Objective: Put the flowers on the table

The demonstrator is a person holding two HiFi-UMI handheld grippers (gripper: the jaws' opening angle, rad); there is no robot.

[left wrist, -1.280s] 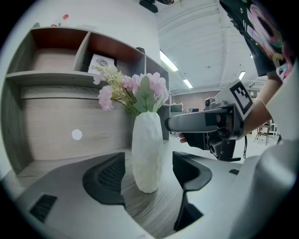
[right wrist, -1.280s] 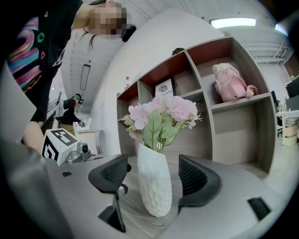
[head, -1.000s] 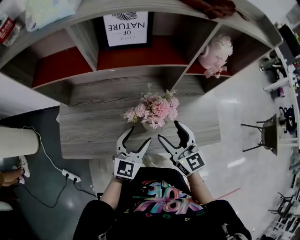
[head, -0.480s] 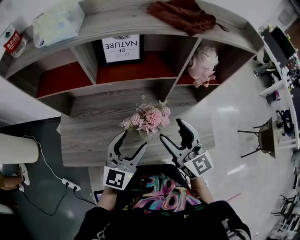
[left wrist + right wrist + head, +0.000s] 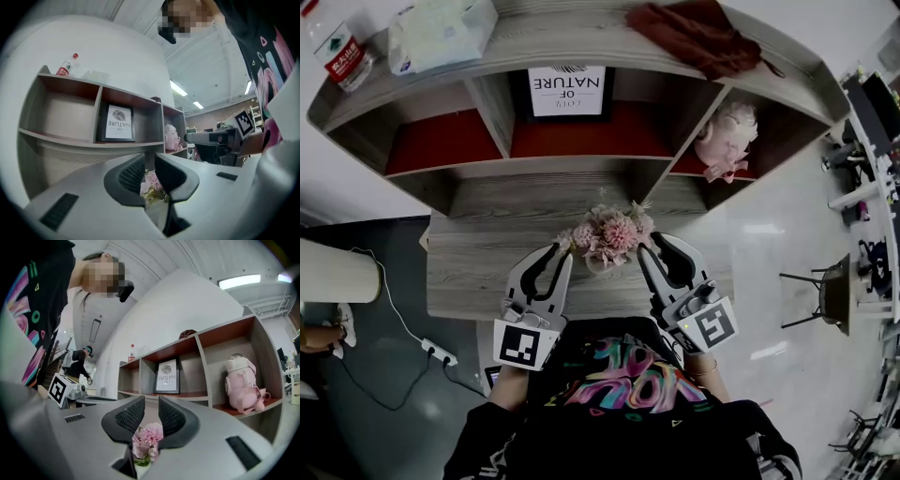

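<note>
A bunch of pink flowers (image 5: 609,234) in a small pale vase stands on the grey wooden table (image 5: 469,272), just in front of the shelf unit. My left gripper (image 5: 561,255) hovers to the left of the vase and my right gripper (image 5: 652,246) to its right, both apart from it. The jaws of both grippers are closing, with a narrow gap left and nothing between them. In the left gripper view the flowers (image 5: 151,180) show through the gap, beyond the pads. The right gripper view shows the flowers (image 5: 149,434) the same way.
Behind the table stands a grey shelf unit (image 5: 581,159) holding a framed print (image 5: 567,91) and a pink bottle (image 5: 727,136). On its top lie a water bottle (image 5: 337,47), a tissue pack (image 5: 441,33) and a brown cloth (image 5: 698,33). A power strip (image 5: 438,352) lies on the floor at left.
Both grippers' jaws have gone from wide apart to a narrow gap. The flowers stay standing on the table between the two grippers.
</note>
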